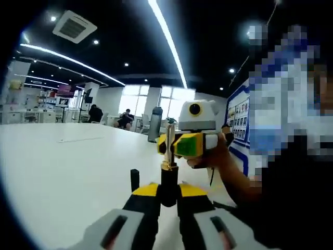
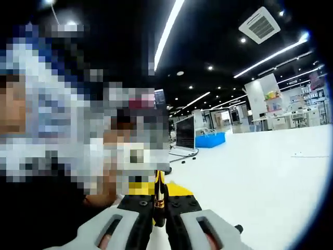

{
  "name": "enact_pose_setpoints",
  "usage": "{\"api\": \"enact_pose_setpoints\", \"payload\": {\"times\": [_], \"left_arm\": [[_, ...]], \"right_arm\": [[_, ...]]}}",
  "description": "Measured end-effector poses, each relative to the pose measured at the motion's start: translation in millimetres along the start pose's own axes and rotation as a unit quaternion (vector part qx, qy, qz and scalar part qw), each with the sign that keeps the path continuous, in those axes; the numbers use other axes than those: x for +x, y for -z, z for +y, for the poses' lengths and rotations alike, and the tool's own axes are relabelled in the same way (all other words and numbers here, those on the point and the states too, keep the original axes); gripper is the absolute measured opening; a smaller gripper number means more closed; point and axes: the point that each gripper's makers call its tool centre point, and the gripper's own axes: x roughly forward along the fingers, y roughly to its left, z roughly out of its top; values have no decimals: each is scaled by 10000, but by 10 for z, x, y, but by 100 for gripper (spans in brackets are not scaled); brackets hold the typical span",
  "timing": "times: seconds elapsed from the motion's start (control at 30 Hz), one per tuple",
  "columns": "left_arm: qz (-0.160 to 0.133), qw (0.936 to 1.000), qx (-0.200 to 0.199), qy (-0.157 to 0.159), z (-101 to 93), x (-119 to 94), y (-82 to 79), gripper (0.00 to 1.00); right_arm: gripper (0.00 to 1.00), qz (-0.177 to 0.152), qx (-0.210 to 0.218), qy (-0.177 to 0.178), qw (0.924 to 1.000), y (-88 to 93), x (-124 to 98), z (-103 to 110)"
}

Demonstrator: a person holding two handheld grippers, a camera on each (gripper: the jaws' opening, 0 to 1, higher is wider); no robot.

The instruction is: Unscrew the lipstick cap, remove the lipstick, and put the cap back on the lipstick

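Gripping lipstick base (image 1: 167, 188) upright, L gripper (image 1: 167, 200) | R gripper (image 1: 174, 145) clamped on cap (image 1: 169, 141) | above white table (image 1: 62, 172)

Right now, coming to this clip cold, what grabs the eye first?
In the left gripper view, the left gripper is shut on the black lipstick base, whose gold tube stands upright. The right gripper, yellow and held by a hand, closes on that tube from the right. All this hangs above a wide white table.
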Motion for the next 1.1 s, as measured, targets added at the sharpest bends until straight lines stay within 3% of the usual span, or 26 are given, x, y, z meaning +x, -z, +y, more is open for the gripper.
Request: {"api": "enact_pose_setpoints", "payload": {"times": [0.33, 0.5, 0.6, 0.83, 1.0, 1.1], "left_arm": [[68, 9964, 489, -694, 145, -23, -27, 14], [88, 9962, 494, -709, 143, -26, -13, 14], [58, 9975, 398, -583, 119, -20, -12, 14], [-29, 9999, 98, 83, 18, -28, -16, 15], [-277, 9973, -243, 630, -102, -30, -93, 22], [-295, 9961, -313, 767, -118, -39, -99, 24]], "right_arm": [[6, 121, -274, 600, 9977, -12, 83, -37], [6, 141, -278, 607, 9977, 0, 81, -51], [6, 124, -255, 553, 9981, -23, 36, -80], [6, 171, -264, 377, 9988, -8, 46, 23], [6, 149, -263, 224, 9993, -21, 41, 104], [6, 133, -250, 108, 9995, -30, 38, 142]]}}
